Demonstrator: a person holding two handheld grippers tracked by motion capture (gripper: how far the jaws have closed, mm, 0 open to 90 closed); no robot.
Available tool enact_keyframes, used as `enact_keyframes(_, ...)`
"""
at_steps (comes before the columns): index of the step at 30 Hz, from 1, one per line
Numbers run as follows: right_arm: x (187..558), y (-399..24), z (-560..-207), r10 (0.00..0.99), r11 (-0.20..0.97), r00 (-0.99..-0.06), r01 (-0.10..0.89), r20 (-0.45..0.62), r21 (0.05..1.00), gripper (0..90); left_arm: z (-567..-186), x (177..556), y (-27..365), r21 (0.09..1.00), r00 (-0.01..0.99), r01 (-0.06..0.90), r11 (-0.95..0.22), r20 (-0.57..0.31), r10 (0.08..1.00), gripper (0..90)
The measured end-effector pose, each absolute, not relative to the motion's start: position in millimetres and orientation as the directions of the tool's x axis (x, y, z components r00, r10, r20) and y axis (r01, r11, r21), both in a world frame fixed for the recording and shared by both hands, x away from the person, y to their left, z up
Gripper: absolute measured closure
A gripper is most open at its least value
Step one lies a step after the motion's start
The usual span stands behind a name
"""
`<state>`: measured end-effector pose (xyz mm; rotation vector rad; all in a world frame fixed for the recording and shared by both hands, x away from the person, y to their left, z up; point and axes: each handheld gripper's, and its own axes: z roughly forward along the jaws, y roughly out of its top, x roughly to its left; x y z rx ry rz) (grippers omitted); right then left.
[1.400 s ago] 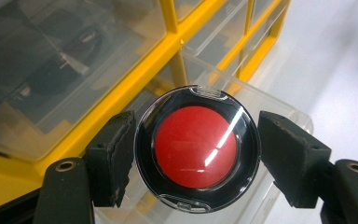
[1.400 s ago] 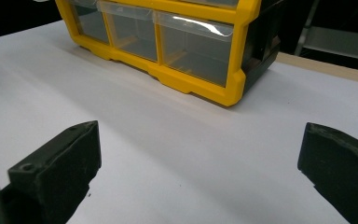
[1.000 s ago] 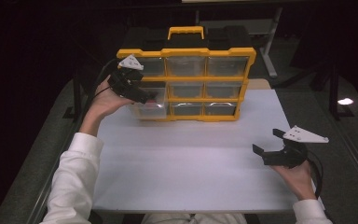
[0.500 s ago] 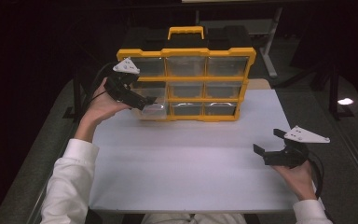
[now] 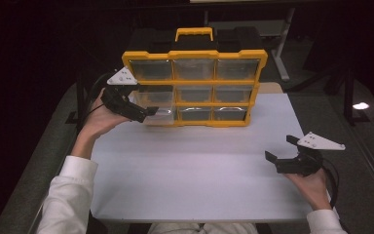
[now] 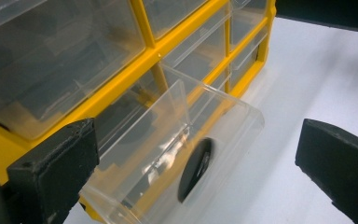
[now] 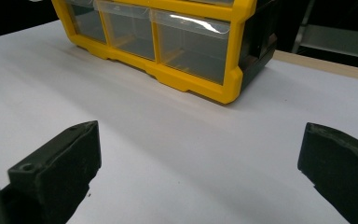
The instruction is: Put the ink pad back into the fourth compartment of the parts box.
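A yellow organizer (image 5: pixel 195 54) with clear drawers stands upright at the far middle of the white table (image 5: pixel 199 170). Its bottom-left drawer (image 5: pixel 159 115) is pulled out and tilts down. A black round piece (image 6: pixel 195 168) shows through the drawer (image 6: pixel 168 135). My left gripper (image 5: pixel 147 114) is at that drawer's left front. Its jaws have just been opening and stand wide (image 6: pixel 198 140), with the drawer's front ahead between them, untouched. My right gripper (image 5: pixel 278 147) rests open low at the right, with nothing between its jaws (image 7: pixel 200 149), and points at the organizer (image 7: pixel 235 56).
The organizer has a yellow carry handle (image 5: pixel 194 33) on top. Dark floor and a metal stand (image 5: pixel 282 53) lie behind the table. Bare white tabletop stretches between the two grippers.
My left gripper has drawn back to the left and toward me from the pulled-out drawer, and its jaws have opened. The right gripper has stayed put.
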<state>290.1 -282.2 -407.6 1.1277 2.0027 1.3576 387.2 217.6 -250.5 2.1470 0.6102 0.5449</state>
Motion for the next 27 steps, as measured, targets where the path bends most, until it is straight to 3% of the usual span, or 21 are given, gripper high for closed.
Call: enact_keyframes(27, 289, -282, -410, 0.83, 0.187, -0.555, 0.38, 0.061, 0.906, 0.0, -274, 352, 259, 0.878, 0.74, 0.208, -0.431, 0.147, 0.656, 0.0)
